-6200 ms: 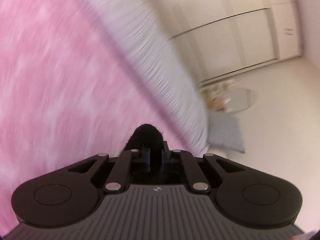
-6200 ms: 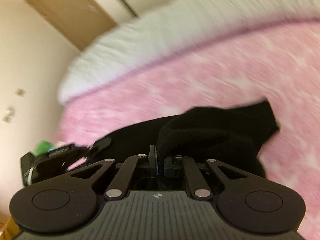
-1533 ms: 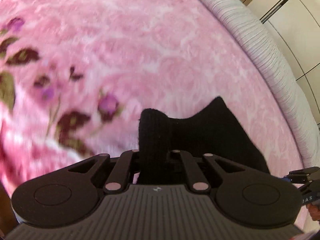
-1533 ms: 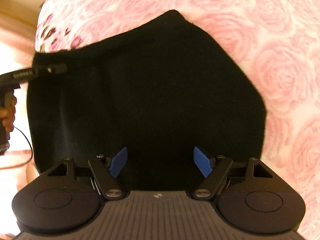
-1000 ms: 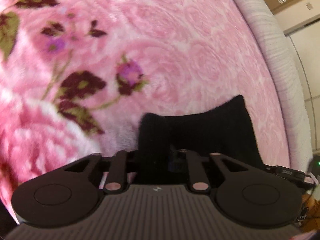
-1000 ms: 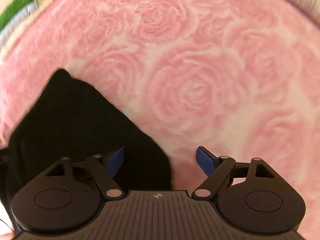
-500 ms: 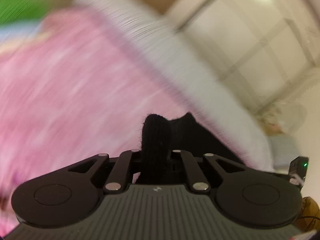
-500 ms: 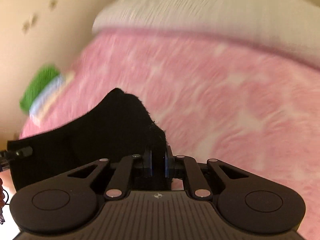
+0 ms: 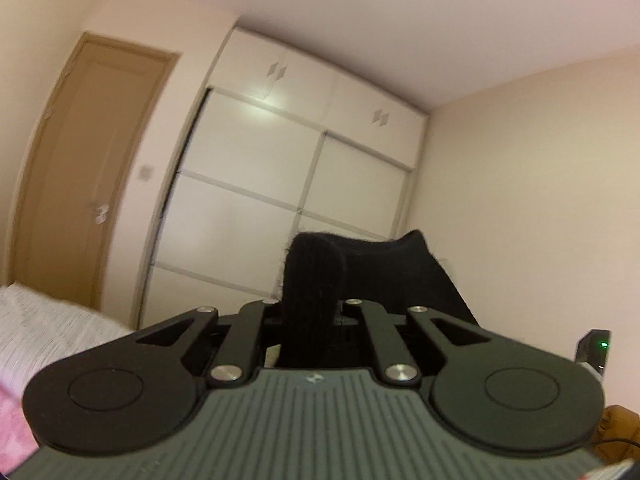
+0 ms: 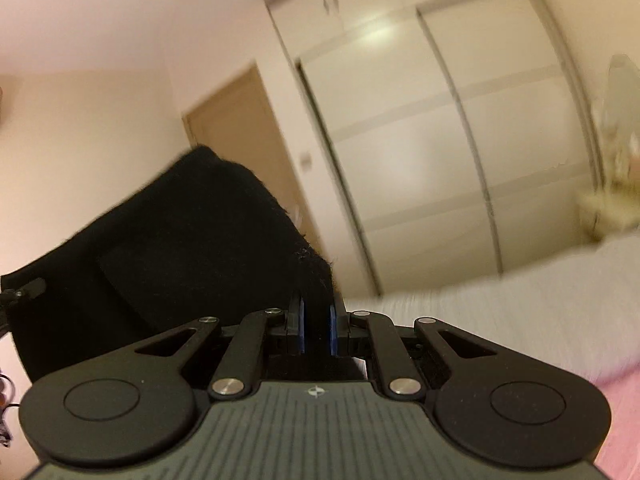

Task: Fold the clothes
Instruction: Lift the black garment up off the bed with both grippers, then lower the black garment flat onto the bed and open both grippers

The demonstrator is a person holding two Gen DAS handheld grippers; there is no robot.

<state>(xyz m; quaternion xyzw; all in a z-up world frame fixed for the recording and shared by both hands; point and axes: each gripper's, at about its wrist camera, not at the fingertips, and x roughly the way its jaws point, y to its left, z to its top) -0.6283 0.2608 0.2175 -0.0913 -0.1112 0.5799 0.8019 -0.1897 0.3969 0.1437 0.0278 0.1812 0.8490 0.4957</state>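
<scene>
Both grippers (image 9: 312, 320) (image 10: 316, 328) pinch black garment (image 10: 180, 248) | bed (image 10: 520, 300) – wardrobe (image 9: 288, 184), door (image 9: 80, 176)

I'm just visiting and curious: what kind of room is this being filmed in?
Most likely a home bedroom. A tall white built-in wardrobe with sliding doors fills the far wall beside a brown door, and a bed with a white ribbed cover and a pink blanket lies at the frame edges.

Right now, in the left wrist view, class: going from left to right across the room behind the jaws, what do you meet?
Brown door → white wardrobe → black garment pinched in the left gripper → bare wall → small device with a green light.
</scene>
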